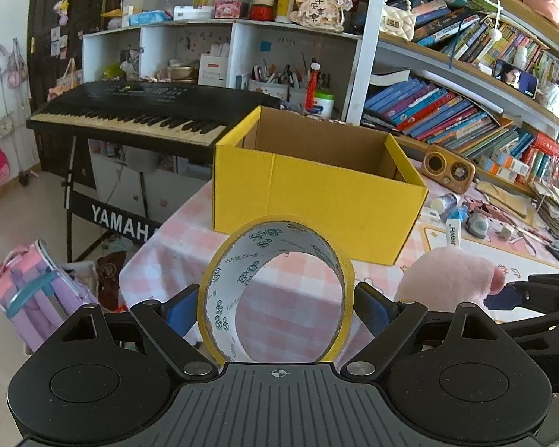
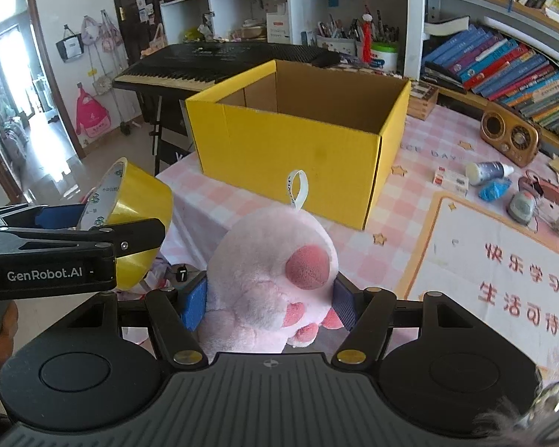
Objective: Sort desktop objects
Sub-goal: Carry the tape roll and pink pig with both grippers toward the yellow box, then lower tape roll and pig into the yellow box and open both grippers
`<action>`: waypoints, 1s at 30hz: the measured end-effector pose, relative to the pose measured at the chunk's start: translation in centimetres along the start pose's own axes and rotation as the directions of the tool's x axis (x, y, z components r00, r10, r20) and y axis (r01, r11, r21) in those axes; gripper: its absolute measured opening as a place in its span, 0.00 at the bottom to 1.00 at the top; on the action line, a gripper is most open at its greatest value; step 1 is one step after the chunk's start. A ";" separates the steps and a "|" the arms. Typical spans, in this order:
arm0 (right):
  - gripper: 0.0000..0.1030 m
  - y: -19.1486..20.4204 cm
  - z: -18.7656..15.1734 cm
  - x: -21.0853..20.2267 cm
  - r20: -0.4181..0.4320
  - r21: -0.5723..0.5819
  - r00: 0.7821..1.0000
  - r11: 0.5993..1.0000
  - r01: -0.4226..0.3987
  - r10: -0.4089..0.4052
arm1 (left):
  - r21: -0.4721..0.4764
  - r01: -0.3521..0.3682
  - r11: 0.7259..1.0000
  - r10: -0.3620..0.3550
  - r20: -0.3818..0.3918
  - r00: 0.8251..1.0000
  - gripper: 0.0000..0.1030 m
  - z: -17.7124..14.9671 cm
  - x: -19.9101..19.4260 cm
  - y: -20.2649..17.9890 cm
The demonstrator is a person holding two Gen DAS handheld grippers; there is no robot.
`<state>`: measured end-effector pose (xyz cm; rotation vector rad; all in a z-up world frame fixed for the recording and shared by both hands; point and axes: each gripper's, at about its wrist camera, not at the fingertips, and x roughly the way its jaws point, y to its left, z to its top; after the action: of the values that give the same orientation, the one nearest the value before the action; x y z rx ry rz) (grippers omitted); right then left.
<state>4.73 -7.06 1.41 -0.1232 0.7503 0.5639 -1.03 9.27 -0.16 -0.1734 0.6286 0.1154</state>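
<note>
My left gripper (image 1: 275, 307) is shut on a roll of yellow tape (image 1: 220, 272), held on edge above the table's near side, in front of the open yellow cardboard box (image 1: 316, 193). My right gripper (image 2: 270, 303) is shut on a pink plush toy (image 2: 264, 260), also held in front of the box (image 2: 279, 149). The tape (image 2: 141, 193) and the left gripper (image 2: 61, 218) show at the left of the right wrist view. The plush (image 1: 447, 275) shows at the right of the left wrist view. The box looks empty inside.
The table has a pink checked cloth (image 1: 190, 242). To the box's right lie a small bottle (image 2: 488, 171), a blue wrapper (image 2: 493, 190), a small grey device (image 2: 521, 206) and a wooden radio (image 2: 510, 136). A black keyboard (image 1: 130, 111) stands behind left; bookshelves (image 1: 447, 111) at right.
</note>
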 end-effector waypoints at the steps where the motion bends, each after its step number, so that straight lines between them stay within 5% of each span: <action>1: 0.63 -0.2 0.3 0.2 0.002 0.002 1.000 1.000 -0.004 0.004 | -0.001 -0.001 1.000 0.001 0.002 1.000 0.86 0.2 0.2 -0.1; 19: 0.63 -4.8 11.6 2.1 0.220 -0.059 0.974 0.997 -0.046 0.058 | 0.005 -0.002 1.000 0.002 0.189 0.982 0.86 11.3 4.4 -1.7; 24: 0.63 -6.5 15.1 5.5 0.246 -0.135 0.968 0.991 -0.012 0.046 | 0.029 -0.026 0.999 0.020 0.189 0.982 0.86 13.9 7.5 -2.3; 30: 0.63 -8.2 17.8 11.0 0.181 -0.252 0.982 0.968 0.000 0.047 | 0.090 -0.054 0.994 0.042 0.129 0.991 0.86 15.9 12.1 -3.4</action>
<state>26.43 -3.73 6.24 -0.2929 0.4968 0.6820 18.34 9.73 5.69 -0.0596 0.5102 0.1417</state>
